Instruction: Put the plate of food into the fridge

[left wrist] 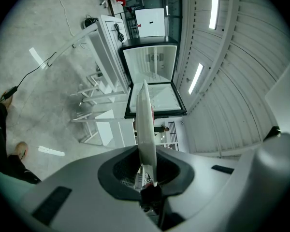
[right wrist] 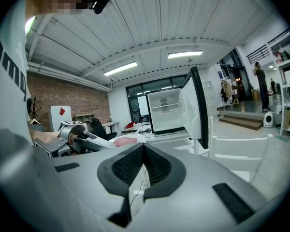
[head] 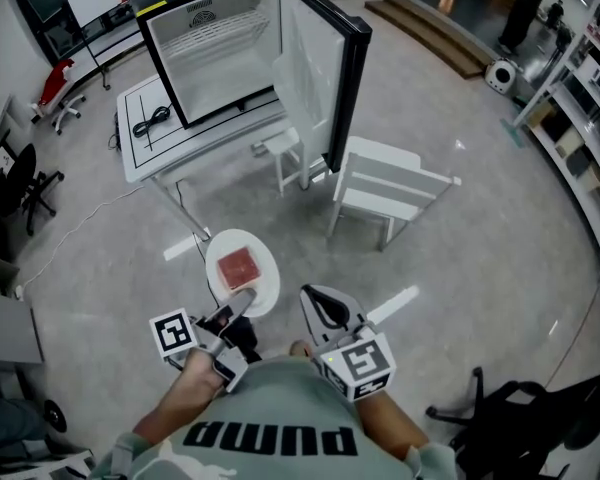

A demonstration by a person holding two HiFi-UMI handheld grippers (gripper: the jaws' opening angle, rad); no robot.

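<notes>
Before the open fridge (head: pixel 220 58) | left gripper (head: pixel 243 306) clamps plate (head: pixel 268 286) rim | right gripper (head: pixel 311 296) closed, empty

White table (head: pixel 185 143) bears open fridge (head: pixel 218 56) and black cable (head: pixel 152 121).

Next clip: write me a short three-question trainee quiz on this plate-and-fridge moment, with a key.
1. True or false: the fridge has its door standing open.
2. What clamps the rim of the plate? A. the left hand-held gripper B. a bare hand C. nothing, it lies on a table
3. What colour is the food on the plate?
Key: 1 true; 2 A; 3 red.
</notes>
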